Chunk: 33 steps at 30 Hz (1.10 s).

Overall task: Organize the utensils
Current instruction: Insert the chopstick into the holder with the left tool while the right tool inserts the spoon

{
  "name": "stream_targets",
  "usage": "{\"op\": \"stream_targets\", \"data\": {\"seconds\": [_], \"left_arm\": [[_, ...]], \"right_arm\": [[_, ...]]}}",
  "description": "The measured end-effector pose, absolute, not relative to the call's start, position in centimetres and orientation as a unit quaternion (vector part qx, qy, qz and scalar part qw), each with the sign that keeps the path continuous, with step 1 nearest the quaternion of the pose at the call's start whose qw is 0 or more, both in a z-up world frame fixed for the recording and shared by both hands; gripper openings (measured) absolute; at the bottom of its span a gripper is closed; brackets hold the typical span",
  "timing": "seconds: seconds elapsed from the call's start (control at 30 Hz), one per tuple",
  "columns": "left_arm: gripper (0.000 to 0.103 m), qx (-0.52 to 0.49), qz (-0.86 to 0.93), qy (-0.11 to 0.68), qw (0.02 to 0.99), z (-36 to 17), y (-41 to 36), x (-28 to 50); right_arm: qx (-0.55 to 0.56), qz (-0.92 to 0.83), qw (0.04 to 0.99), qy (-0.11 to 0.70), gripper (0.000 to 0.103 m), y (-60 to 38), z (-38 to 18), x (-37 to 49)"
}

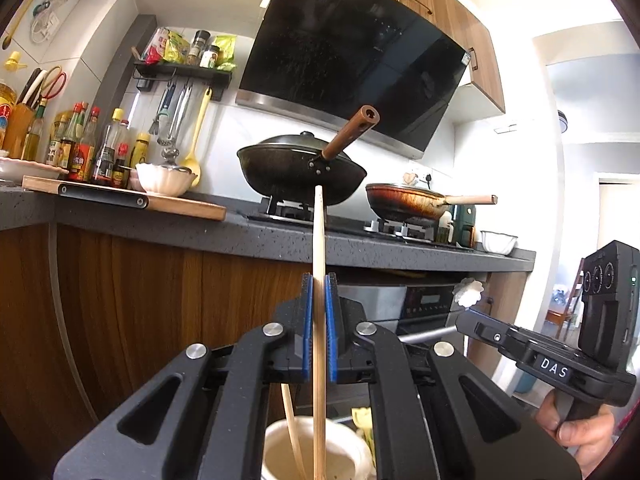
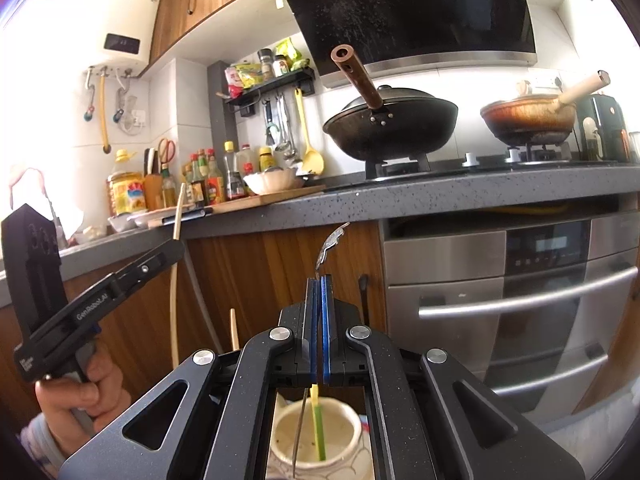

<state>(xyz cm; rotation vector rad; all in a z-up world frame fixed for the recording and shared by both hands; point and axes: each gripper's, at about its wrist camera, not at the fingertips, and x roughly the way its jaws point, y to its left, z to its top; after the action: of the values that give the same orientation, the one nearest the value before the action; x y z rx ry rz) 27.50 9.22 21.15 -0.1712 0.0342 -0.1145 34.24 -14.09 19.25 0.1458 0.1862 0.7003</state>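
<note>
My left gripper (image 1: 319, 280) is shut on a long wooden chopstick (image 1: 319, 232) held upright; its lower end reaches down into a cream ceramic holder (image 1: 280, 440) below the fingers, beside another chopstick (image 1: 290, 420). My right gripper (image 2: 319, 280) is shut on a thin metal utensil (image 2: 330, 244) with a curved ornate end sticking up; its shaft runs down into a cream ceramic holder (image 2: 352, 428) that also holds a yellow-green stick (image 2: 319, 432). The left gripper (image 2: 176, 246) with its chopstick (image 2: 179, 212) shows at the left of the right wrist view. The right gripper body (image 1: 560, 360) shows in the left wrist view.
A dark counter edge (image 1: 240, 236) runs ahead, with a cutting board (image 1: 160, 204), white bowl (image 1: 166, 178) and sauce bottles (image 1: 84, 148). A black wok (image 1: 300, 168) and brown pan (image 1: 408, 200) sit on the stove. An oven (image 2: 520, 300) is below.
</note>
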Motion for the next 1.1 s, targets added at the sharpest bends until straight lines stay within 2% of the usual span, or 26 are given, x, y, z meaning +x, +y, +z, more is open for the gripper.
{"op": "stream_targets", "data": {"seconds": [0.2, 0.53, 1.1], "left_arm": [[0.006, -0.106, -0.044, -0.021, 0.993, 20.4, 10.1, 28.3], [0.006, -0.093, -0.032, 0.038, 0.994, 16.9, 9.8, 29.4], [0.006, -0.054, -0.011, 0.137, 0.989, 14.3, 8.7, 29.5]], "right_arm": [[0.061, 0.326, 0.94, 0.081, 0.003, -13.0, 18.8, 34.8], [0.03, 0.308, 0.947, 0.086, 0.003, -11.6, 16.6, 35.5], [-0.051, 0.315, 0.934, 0.16, 0.003, -9.3, 12.2, 35.4]]}}
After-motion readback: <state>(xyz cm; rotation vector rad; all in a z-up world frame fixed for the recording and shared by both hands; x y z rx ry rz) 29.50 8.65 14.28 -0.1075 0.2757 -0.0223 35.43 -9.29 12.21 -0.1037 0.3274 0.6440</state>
